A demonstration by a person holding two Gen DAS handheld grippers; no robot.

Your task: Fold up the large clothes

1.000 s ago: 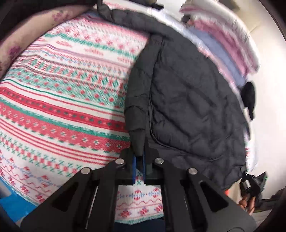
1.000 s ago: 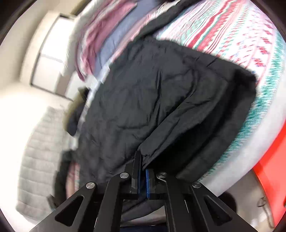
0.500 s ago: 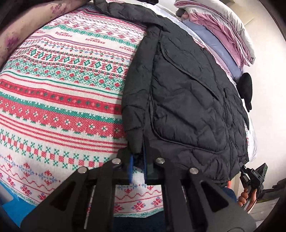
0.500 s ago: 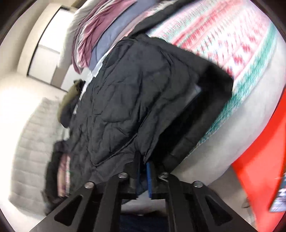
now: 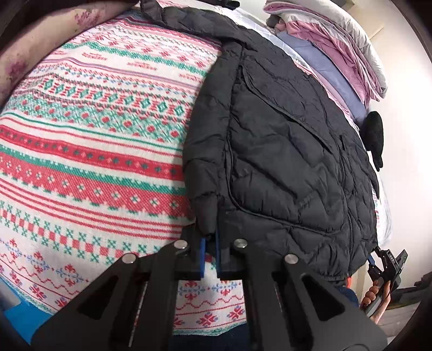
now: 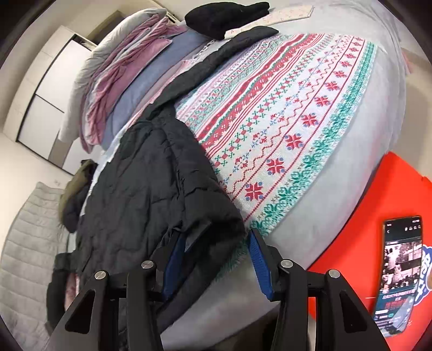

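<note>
A black quilted jacket [image 5: 283,151] lies spread on the red, green and white patterned blanket [image 5: 94,135] of a bed. My left gripper [image 5: 210,243] is shut on the end of the jacket's near sleeve, close to the blanket. In the right wrist view the jacket [image 6: 151,194] hangs over the bed's corner. The jaws of my right gripper [image 6: 213,253] are opening. The jacket's hem lies loose between the blue pads [image 6: 257,256], which do not press on it. The right gripper [image 5: 383,262], held in a hand, also shows at the jacket's lower right corner in the left wrist view.
Folded pink, blue and grey bedding [image 6: 129,81] is stacked at the head of the bed, with a black garment [image 6: 224,16] beyond it. A phone [image 6: 399,280] lies on a red surface [image 6: 378,194] beside the bed. A grey quilted mat [image 6: 24,243] covers the floor at left.
My right gripper has opened and let go of the jacket's hem, which now rests on the bed's corner. The left gripper keeps its hold on the sleeve and has barely moved.
</note>
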